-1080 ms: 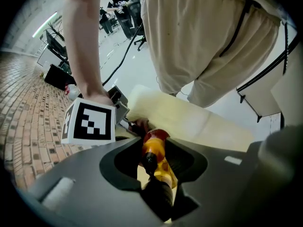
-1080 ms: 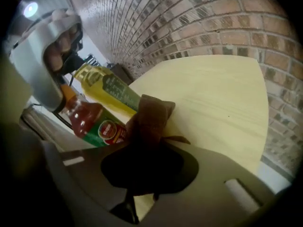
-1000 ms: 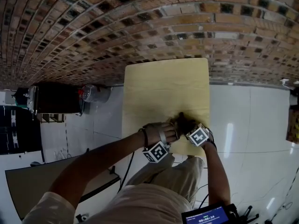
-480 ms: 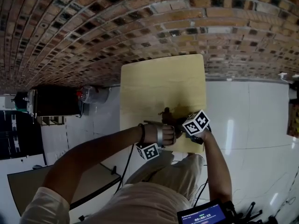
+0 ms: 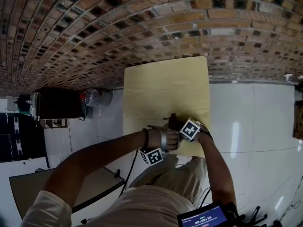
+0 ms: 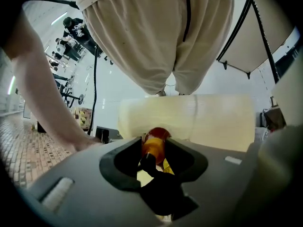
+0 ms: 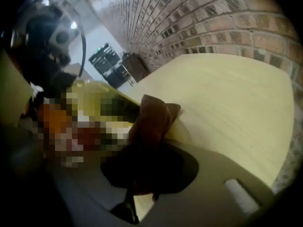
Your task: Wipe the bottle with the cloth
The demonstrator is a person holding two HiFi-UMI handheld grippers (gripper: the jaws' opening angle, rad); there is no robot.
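An amber bottle (image 6: 153, 148) with a red end lies between the jaws of my left gripper (image 6: 154, 151), which is shut on it above the near edge of the yellow table (image 5: 165, 89). A dark brown cloth (image 7: 151, 122) is bunched in my right gripper (image 7: 150, 174), which is shut on it. In the head view the left marker cube (image 5: 152, 156) and the right marker cube (image 5: 189, 129) sit close together at the table's near edge. The cloth (image 5: 173, 122) shows as a dark lump between them. The hands hide the bottle in the head view.
A brick wall (image 5: 142, 27) rises behind the table. A black cabinet (image 5: 57, 100) and a clear jug (image 5: 96, 97) stand at the left on the white floor (image 5: 251, 126). My legs (image 5: 165, 178) are right behind the table edge, and a small screen (image 5: 203, 219) is at the bottom.
The right marker cube with the cloth has shifted a little left and turned over the bottle. The left gripper has stayed nearly in place.
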